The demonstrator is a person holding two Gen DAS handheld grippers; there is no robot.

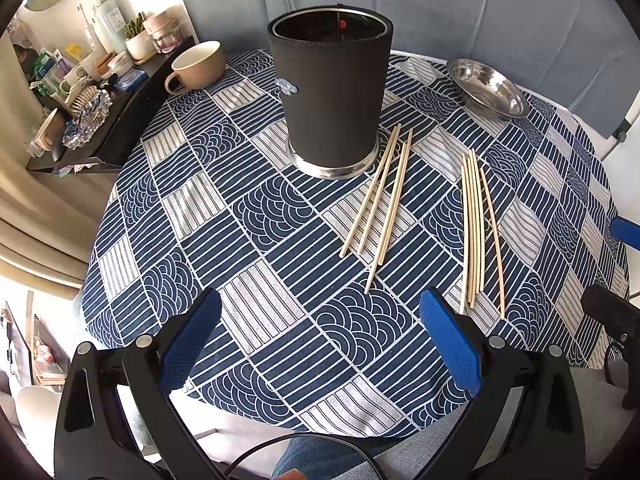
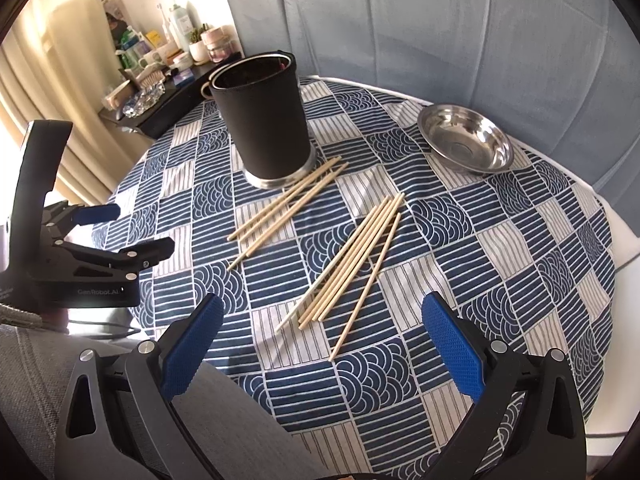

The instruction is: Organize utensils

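Note:
A black cylindrical holder (image 1: 334,92) with a steel base stands upright on the round table (image 1: 248,216); it also shows in the right wrist view (image 2: 262,120). Two bunches of wooden chopsticks lie flat: one bunch (image 1: 380,204) next to the holder's base, also in the right wrist view (image 2: 286,210); the other (image 1: 476,232) further right, also in the right wrist view (image 2: 352,268). My left gripper (image 1: 320,340) is open and empty above the table's near edge. My right gripper (image 2: 320,340) is open and empty, near the second bunch.
A steel bowl (image 2: 466,142) sits at the back right of the table. A beige mug (image 1: 198,66) sits at the back left. A dark shelf (image 1: 116,120) with bottles and clutter adjoins the table's left. A grey-blue sofa back (image 2: 440,20) stands behind.

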